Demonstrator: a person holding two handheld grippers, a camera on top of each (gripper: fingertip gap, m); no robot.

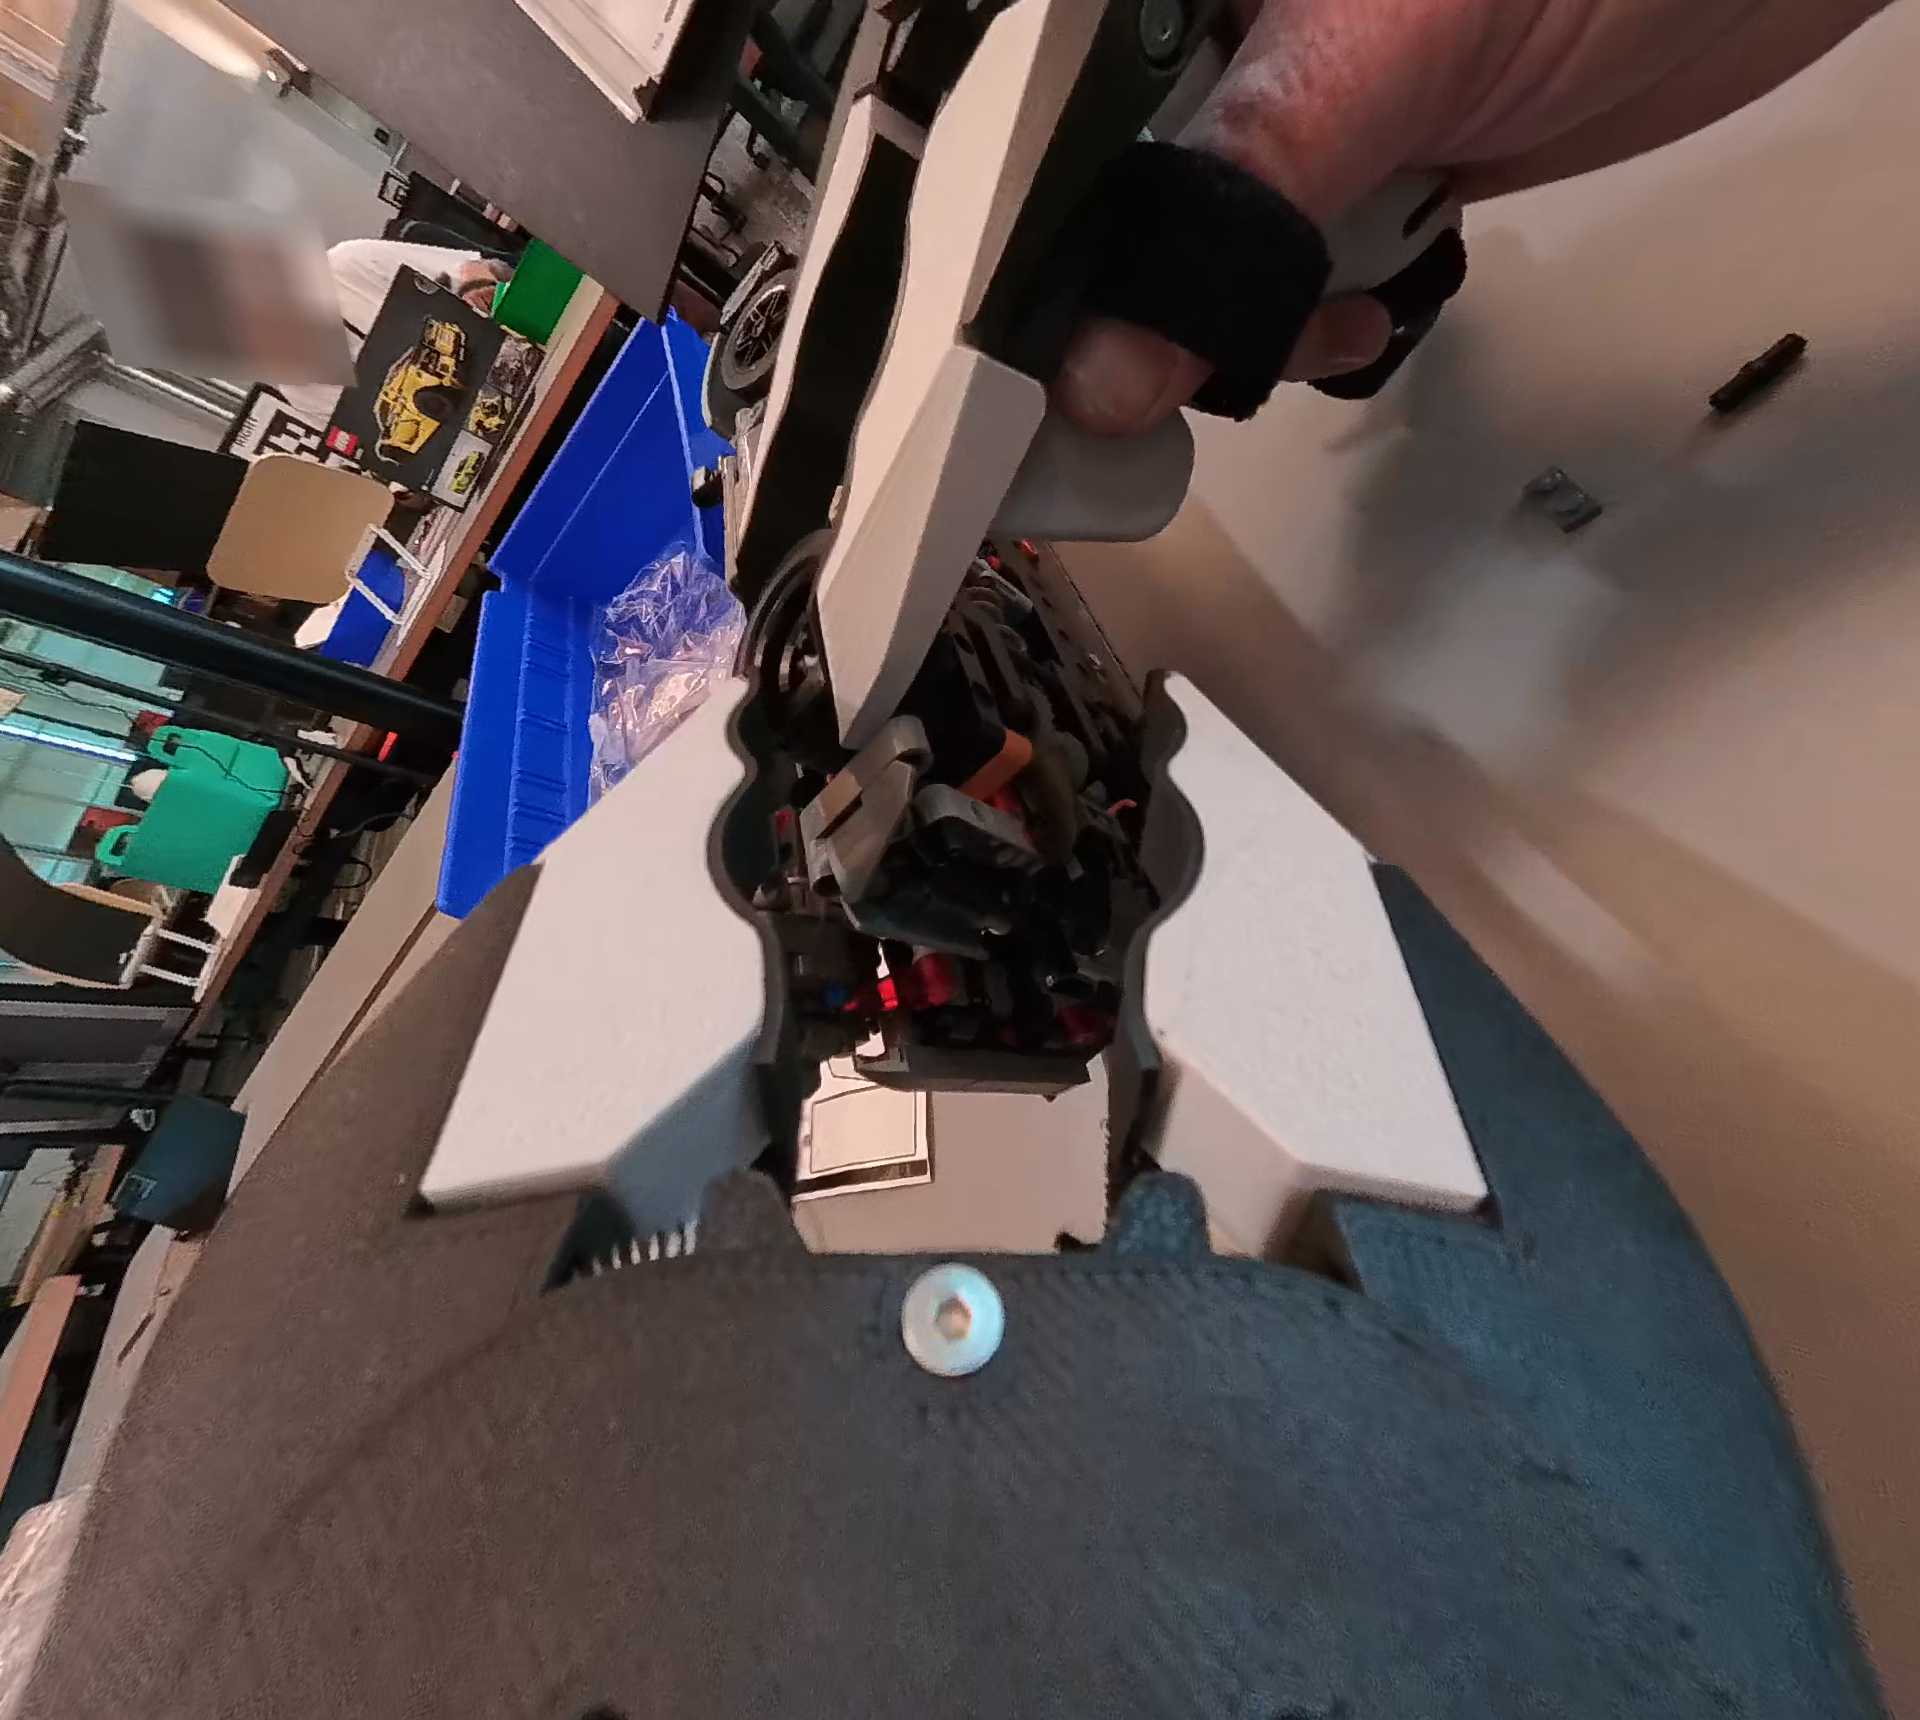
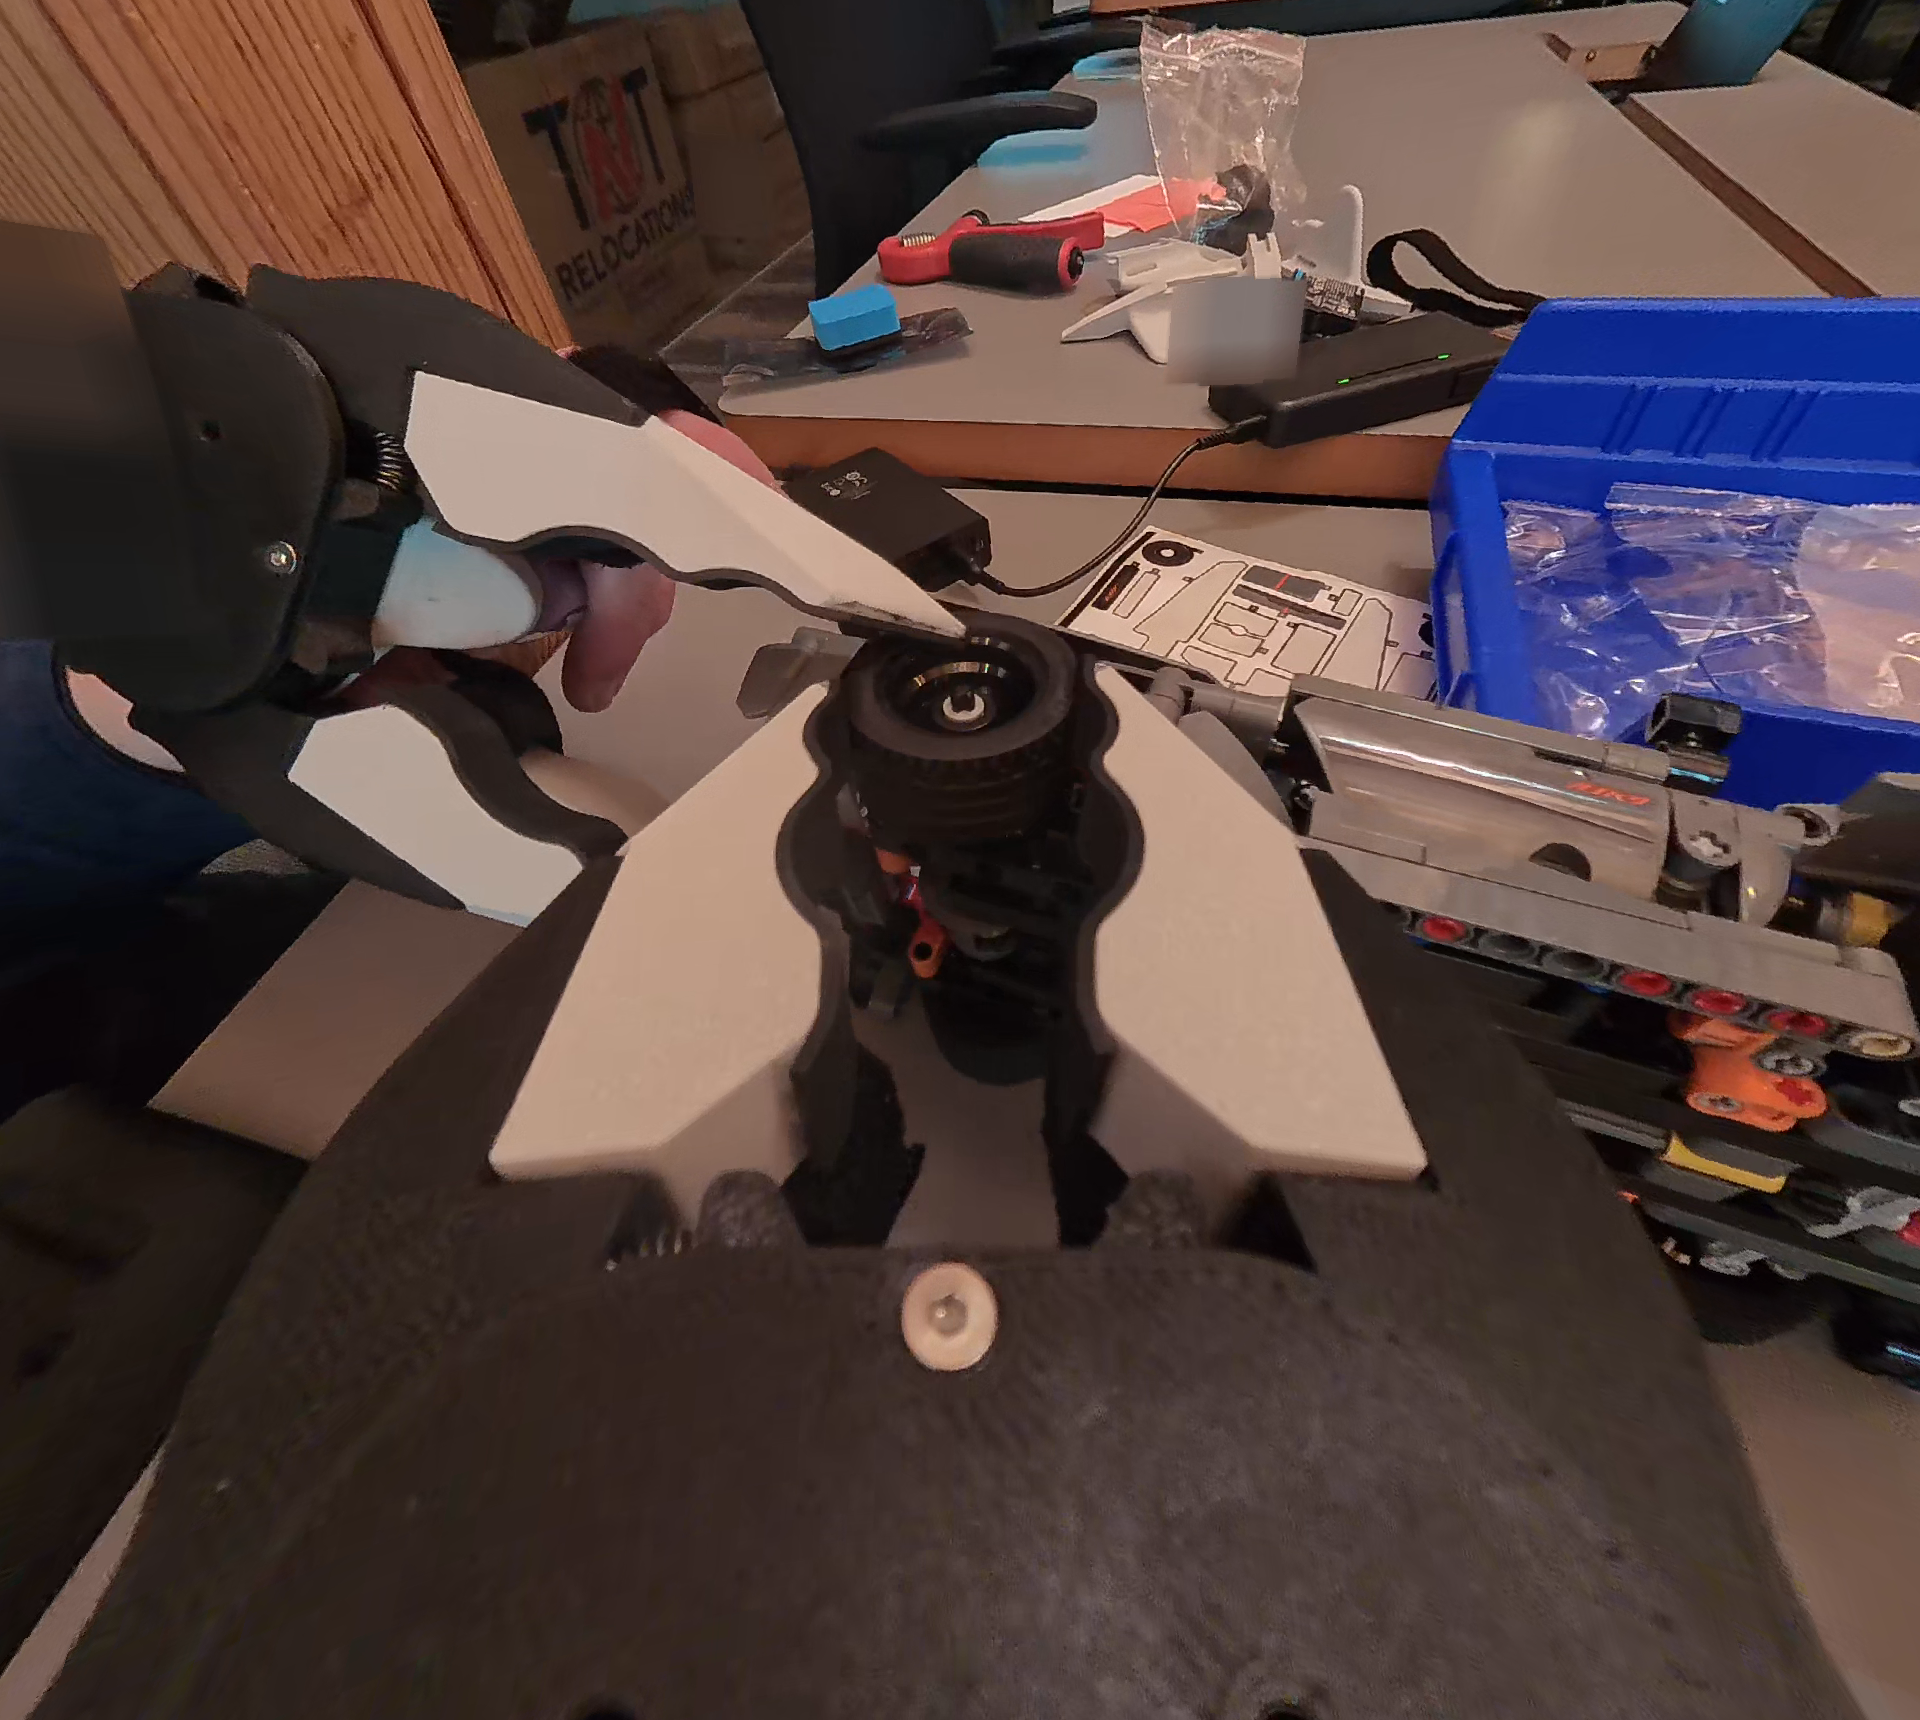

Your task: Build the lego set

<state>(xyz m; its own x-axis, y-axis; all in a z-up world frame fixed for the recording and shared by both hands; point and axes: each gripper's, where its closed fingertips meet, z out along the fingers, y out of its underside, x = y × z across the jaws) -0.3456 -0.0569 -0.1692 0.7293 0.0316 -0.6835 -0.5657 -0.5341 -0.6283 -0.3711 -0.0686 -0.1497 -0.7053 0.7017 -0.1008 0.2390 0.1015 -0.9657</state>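
Observation:
The grey and black lego car [image 2: 1507, 797] lies on the grey table [image 2: 1403, 143], its body running off to the right. My right gripper [image 2: 961, 714] is shut on a black wheel [image 2: 961, 766] at the car's end. My left gripper [image 2: 769, 725] comes in from the left, its upper fingertip [image 2: 935, 621] on the wheel's top rim. In the left wrist view my left gripper [image 1: 956, 694] has its fingers against both sides of the car's black end [image 1: 966, 860]. The right gripper [image 1: 810, 673], held by a hand, reaches down onto the wheel [image 1: 779, 642].
A blue bin [image 2: 1662, 444] with plastic bags [image 2: 1714, 621] stands right of the car. A sticker sheet [image 2: 1247, 621] and a black power adapter [image 2: 883, 507] lie behind it. Two small loose parts [image 1: 1756, 371] [image 1: 1558, 496] lie on the table. Tools lie on the far table.

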